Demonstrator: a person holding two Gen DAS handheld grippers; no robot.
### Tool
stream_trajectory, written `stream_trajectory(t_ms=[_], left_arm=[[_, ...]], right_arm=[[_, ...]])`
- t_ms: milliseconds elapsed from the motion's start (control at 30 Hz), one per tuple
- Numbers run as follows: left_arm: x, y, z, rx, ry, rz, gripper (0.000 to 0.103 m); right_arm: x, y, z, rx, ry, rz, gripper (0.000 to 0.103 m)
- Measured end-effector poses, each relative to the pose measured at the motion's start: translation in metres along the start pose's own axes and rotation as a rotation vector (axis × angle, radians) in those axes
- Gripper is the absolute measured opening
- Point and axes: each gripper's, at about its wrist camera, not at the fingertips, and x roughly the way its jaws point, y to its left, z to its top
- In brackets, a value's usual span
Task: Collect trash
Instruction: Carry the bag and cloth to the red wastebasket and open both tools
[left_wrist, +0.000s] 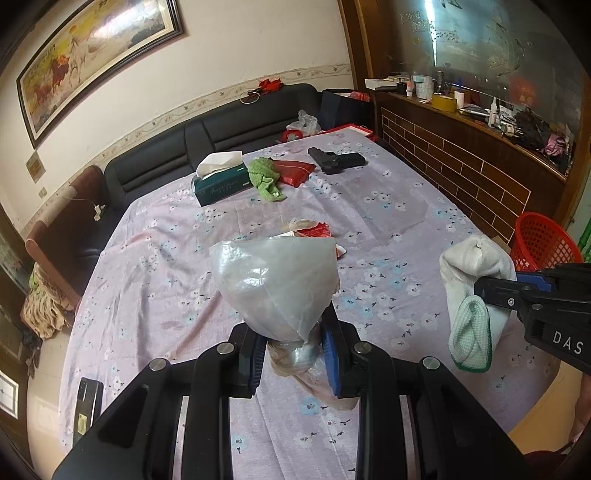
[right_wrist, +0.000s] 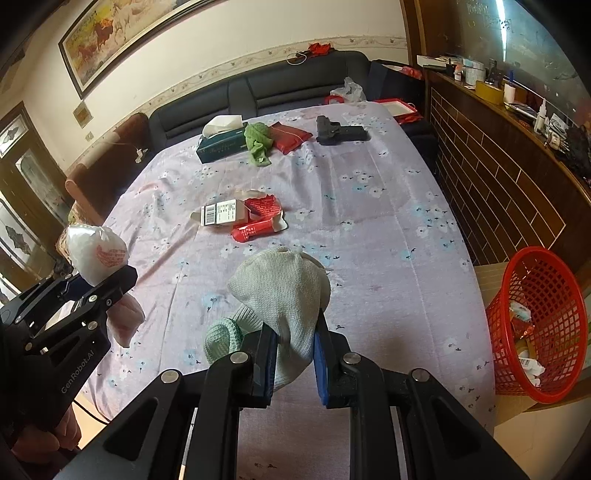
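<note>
Lilac cotton printed with small blue-and-white flowers covers the worktop (right_wrist: 369, 229) across most of both my views, with a black leather sofa (right_wrist: 258, 88) behind its far edge. Off the worktop's right side I see a red plastic mesh basket (right_wrist: 546, 295) on a cardboard box, with scraps of wrapper already lying in it.

My left gripper (left_wrist: 293, 354) is pressed together on the twisted neck of a translucent plastic bag (left_wrist: 277, 280), which balloons up above the fingers, clear of the cloth; from the right wrist camera it shows red print on its side. My right gripper (right_wrist: 295, 354) is pinching a pale mint-and-white knitted sock (right_wrist: 284, 291), its ribbed cuff drooping to the left of the fingers. Both are held over the near part of the worktop, the sock closer to the basket.

Mid-worktop, well ahead of both grippers, lie a torn red-and-white cigarette carton (right_wrist: 255, 218) and its loose wrapping. At the far edge sit a dark green tissue box (right_wrist: 221, 144), a crumpled green cloth (right_wrist: 258, 142), a red packet (right_wrist: 290, 136) and a black toy pistol (right_wrist: 340, 131). Near the left corner a black phone (left_wrist: 86, 406) lies flat.
</note>
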Motion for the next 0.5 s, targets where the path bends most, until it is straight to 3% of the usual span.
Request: stream_trajectory(t_ms=[500], left_arm=[[0.0005, -0.0014, 0.0001, 0.007, 0.01, 0.021, 0.026]], right_arm=[[-0.0037, -0.0005, -0.0015, -0.007, 0.005, 0.013, 0.018]])
